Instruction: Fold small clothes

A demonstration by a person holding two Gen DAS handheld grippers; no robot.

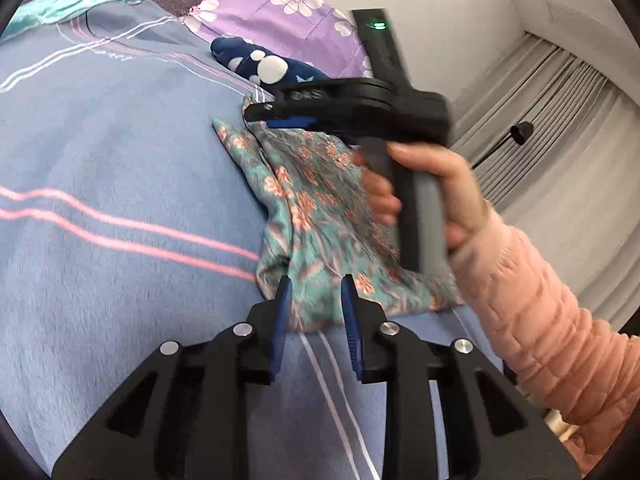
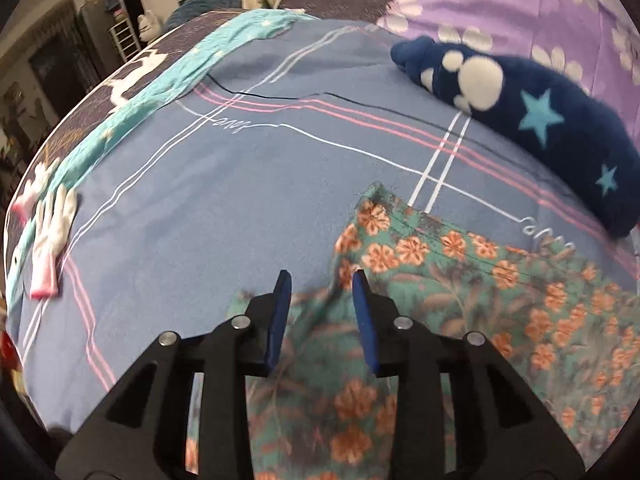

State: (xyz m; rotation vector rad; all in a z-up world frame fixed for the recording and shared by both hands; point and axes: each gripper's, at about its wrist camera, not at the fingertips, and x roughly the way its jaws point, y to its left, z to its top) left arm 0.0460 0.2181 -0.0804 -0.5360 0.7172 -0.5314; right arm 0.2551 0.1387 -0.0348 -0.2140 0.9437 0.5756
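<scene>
A small teal garment with orange flowers lies crumpled on the blue striped bedsheet. My left gripper is open, its blue fingertips over the garment's near edge. The right gripper, held by a hand in a pink sleeve, hovers over the garment's far end. In the right wrist view the garment spreads to the right and under my right gripper, which is open with fabric bunched between its fingers.
A navy plush item with white paw and stars lies at the back right, also in the left wrist view. A purple flowered pillow sits behind it. Small white-pink gloves and a teal cloth lie at the left.
</scene>
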